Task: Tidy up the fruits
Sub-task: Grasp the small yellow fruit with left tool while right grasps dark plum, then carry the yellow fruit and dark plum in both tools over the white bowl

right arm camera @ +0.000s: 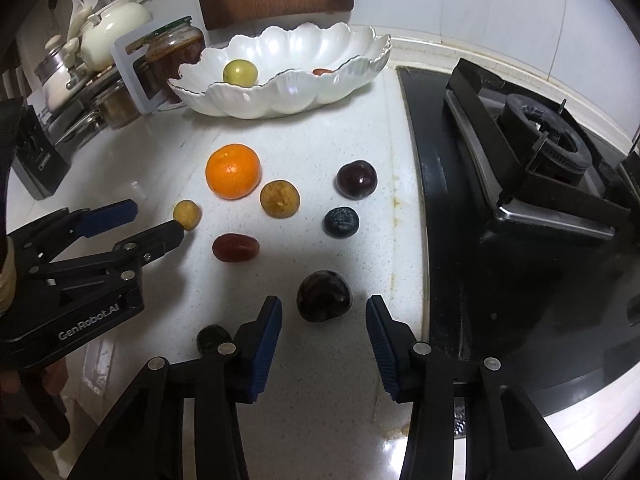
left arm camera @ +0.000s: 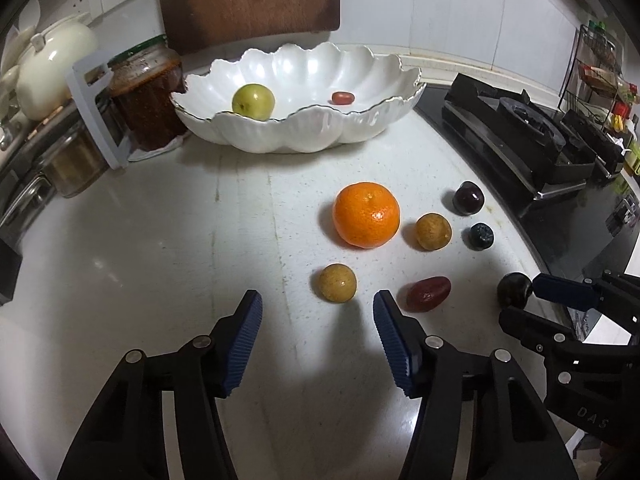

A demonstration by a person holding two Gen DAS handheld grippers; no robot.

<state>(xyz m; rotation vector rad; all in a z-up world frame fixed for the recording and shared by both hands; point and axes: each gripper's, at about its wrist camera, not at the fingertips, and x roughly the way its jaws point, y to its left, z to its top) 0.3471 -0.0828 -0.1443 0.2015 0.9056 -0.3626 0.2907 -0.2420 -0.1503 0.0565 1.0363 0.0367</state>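
Observation:
A white scalloped bowl at the back holds a green fruit and a small red fruit. On the counter lie an orange, two brownish-yellow round fruits, a red date, a blueberry and dark round fruits. My left gripper is open, just short of the nearer yellow fruit. My right gripper is open, its jaws on either side of a dark fruit and apart from it. Another dark fruit lies partly hidden behind its left finger.
A gas stove fills the right side. A jar of red sauce, a white teapot and metal pots stand at the back left. A wooden board leans on the wall behind the bowl.

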